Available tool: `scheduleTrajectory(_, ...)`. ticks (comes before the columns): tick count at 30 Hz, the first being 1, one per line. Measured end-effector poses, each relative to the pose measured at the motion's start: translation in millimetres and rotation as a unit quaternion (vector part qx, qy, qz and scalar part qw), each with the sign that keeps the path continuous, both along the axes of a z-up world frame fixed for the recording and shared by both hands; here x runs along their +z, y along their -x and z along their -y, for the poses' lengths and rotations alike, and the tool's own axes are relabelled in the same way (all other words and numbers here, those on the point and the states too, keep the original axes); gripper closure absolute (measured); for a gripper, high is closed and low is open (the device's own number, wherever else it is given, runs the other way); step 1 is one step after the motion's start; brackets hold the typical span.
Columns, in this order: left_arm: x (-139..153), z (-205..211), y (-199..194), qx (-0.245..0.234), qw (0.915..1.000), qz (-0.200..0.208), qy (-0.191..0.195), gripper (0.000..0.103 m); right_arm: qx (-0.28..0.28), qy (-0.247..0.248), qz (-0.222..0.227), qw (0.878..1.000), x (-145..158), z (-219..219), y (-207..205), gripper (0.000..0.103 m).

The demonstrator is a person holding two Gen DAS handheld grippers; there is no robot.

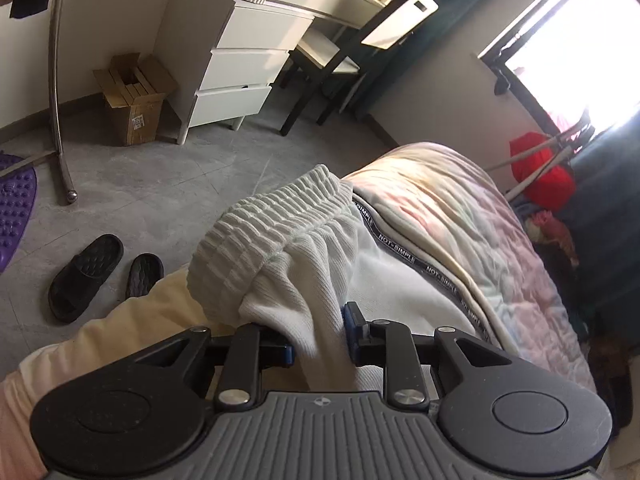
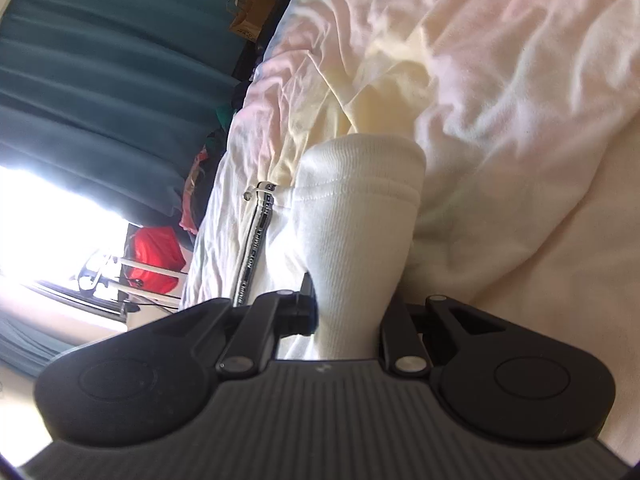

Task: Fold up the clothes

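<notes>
The white garment point(image 1: 304, 280) lies at the edge of the bed point(image 1: 460, 208), a knit piece with a ribbed elastic band bunched up above the left gripper point(image 1: 320, 344) and a dark tape printed with lettering running along its side. In the left wrist view a fold of its white cloth passes down between the two blue-tipped fingers point(image 1: 352, 324). The jaws stand a little apart; the right-hand pad shows a sliver of space beside the cloth, so the cloth sits between them rather than being firmly pinched. This gripper is angled down towards the bed edge, with the floor beyond it.

In the right wrist view another part of the same garment point(image 2: 360, 216), a thick rounded fold with a stitched hem, runs straight into the right gripper point(image 2: 348, 312). Its jaws are nearly closed and clamp the cloth, which fills the narrow gap. The zip pull point(image 2: 266, 188) and lettered tape lie just left of the fold. This gripper points low across the pastel quilt point(image 2: 500, 100).

On the grey floor are a pair of black slippers point(image 1: 100, 276), a cardboard box point(image 1: 132, 96), a white chest of drawers point(image 1: 240, 68) and a chair point(image 1: 332, 64). A red bag point(image 1: 540, 172) sits by the bright window point(image 1: 572, 40), beside teal curtains point(image 2: 112, 72).
</notes>
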State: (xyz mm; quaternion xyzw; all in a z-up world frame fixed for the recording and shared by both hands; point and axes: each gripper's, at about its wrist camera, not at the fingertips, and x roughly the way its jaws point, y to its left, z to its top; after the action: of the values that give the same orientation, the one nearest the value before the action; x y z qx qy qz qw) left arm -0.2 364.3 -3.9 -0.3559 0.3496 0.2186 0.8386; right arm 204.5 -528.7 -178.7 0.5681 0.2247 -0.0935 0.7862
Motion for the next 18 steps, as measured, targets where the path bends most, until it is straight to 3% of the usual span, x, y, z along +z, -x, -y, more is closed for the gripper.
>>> scheduleTrajectory(4, 28, 14, 2, -0.049, 0.9966, -0.020, -0.063, 0.051, 0.000, 0.001, -0.002, 1.000, 1, -1, 0, 0.088)
scheduleTrajectory(8, 57, 35, -2, -0.062, 0.9887, 0.013, -0.136, 0.024, 0.001, 0.003, -0.006, 1.000, 2, 0, -1, 0.088)
scheduleTrajectory(12, 70, 72, -22, -0.085, 0.9779, 0.044, -0.186, 0.022, 0.003, 0.016, -0.006, 1.000, 6, -1, -2, 0.088)
scheduleTrajectory(18, 44, 151, -58, -0.129, 0.9675, 0.100, -0.193, 0.020, 0.001, 0.030, 0.001, 1.000, 12, -3, -4, 0.088)
